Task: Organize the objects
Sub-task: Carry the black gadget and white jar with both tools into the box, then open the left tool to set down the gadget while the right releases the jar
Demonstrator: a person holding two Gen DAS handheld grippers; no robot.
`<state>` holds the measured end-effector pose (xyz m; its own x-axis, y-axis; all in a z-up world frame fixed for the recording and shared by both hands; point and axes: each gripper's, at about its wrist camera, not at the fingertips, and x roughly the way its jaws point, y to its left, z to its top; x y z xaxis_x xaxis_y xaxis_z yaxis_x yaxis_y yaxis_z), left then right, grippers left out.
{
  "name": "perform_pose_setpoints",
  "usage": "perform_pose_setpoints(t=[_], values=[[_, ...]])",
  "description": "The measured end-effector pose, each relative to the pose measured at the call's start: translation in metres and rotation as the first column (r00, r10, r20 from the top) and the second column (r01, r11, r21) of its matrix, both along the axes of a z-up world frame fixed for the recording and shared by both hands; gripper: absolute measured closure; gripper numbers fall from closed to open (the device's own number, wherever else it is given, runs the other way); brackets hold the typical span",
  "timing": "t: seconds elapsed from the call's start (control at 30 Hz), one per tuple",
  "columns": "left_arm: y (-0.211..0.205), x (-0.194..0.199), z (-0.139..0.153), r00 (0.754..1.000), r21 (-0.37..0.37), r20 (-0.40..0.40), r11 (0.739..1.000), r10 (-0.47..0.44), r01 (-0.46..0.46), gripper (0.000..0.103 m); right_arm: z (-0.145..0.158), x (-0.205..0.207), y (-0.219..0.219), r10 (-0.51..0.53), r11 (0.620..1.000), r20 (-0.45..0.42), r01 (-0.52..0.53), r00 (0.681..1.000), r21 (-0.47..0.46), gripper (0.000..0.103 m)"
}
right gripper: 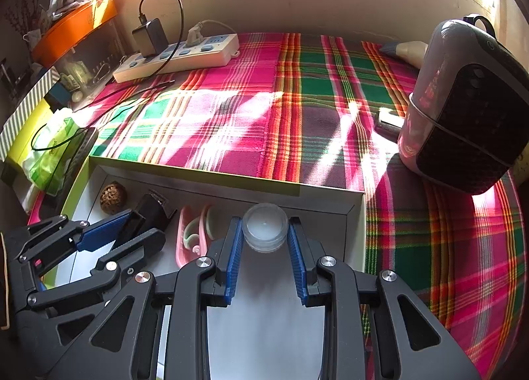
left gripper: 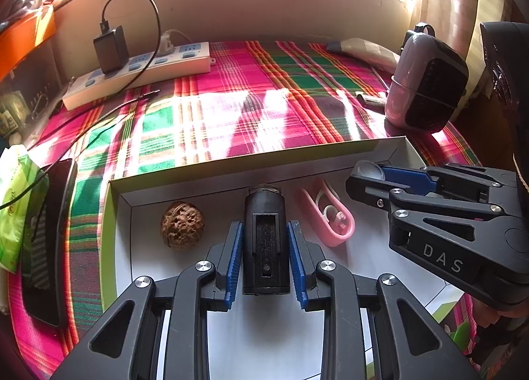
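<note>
A shallow white box (left gripper: 231, 170) with a green rim lies on the plaid cloth. Over its floor, my left gripper (left gripper: 264, 224) is shut on a black cylinder (left gripper: 264, 247), blue pads pressed to both sides. A walnut (left gripper: 182, 224) rests to its left and a pink plastic clip (left gripper: 330, 214) to its right. My right gripper (left gripper: 363, 178) reaches into the box's far right corner. In the right wrist view my right gripper (right gripper: 264, 221) is shut on a small clear round jar (right gripper: 264, 228) above the box (right gripper: 198, 178). To the left are my left gripper (right gripper: 145, 224), the walnut (right gripper: 113, 197) and the pink clip (right gripper: 191, 234).
A white power strip (left gripper: 139, 72) with a black charger and cables lies at the back left. A pink-and-black appliance (right gripper: 463, 105) stands at the right, with a small dark item (right gripper: 388, 125) beside it. A phone (left gripper: 49, 241) and a green tissue pack (left gripper: 13, 201) lie left of the box.
</note>
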<state>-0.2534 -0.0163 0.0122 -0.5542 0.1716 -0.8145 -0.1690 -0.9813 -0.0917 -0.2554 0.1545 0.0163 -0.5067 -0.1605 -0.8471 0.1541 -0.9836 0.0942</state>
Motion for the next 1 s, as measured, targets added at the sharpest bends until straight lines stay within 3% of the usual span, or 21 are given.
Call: perform_pose_setpoints(t=[0.77, 1.0], values=[[0.005, 0.004, 0.006, 1.000, -0.016, -0.022, 1.000, -0.012, 0.012, 0.077, -0.003, 0.000, 0.002, -0.011, 1.000, 0.015, 0.011, 1.000, -0.014, 0.074], [0.004, 0.013, 0.009, 1.000, -0.019, -0.023, 1.000, -0.012, 0.012, 0.075, 0.002, 0.007, 0.002, -0.012, 1.000, 0.000, 0.012, 1.000, -0.011, 0.067]])
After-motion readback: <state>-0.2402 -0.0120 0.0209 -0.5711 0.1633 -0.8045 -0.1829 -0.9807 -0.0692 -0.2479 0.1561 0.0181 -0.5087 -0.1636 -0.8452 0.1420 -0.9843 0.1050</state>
